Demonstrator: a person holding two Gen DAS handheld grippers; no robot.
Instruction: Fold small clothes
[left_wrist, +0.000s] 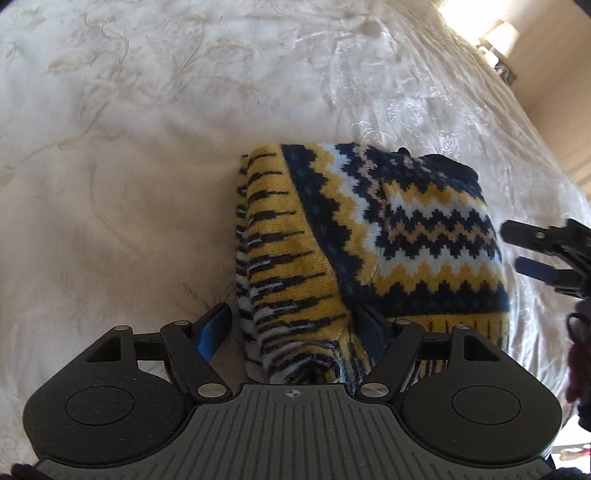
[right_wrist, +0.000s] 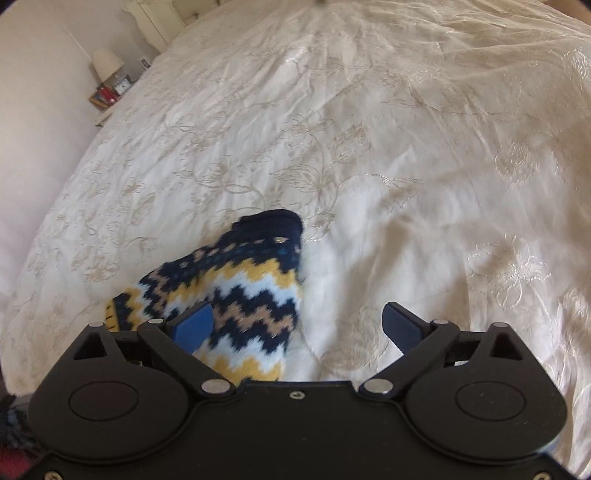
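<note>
A small knitted sweater (left_wrist: 406, 229), with navy, yellow and white zigzags, lies folded on the cream embroidered bedspread (left_wrist: 129, 166). Its striped inner side faces up along the left fold. My left gripper (left_wrist: 291, 314) stands over the sweater's near edge, jaws apart, with the fabric bunched between them; the left pad (left_wrist: 214, 328) sits just clear of the knit. My right gripper (right_wrist: 297, 310) is wide open at the sweater (right_wrist: 240, 288)'s right edge: one finger is over the knit, the other over bare bedspread. From the left wrist view the right gripper (left_wrist: 511, 245) shows beside the sweater's right side.
The bedspread (right_wrist: 406, 147) stretches far ahead and to both sides. A bedside table with a lamp (right_wrist: 107, 64) and a small clock stands by the wall at the bed's far left. Another lamp (left_wrist: 498, 37) shows at the far right of the left wrist view.
</note>
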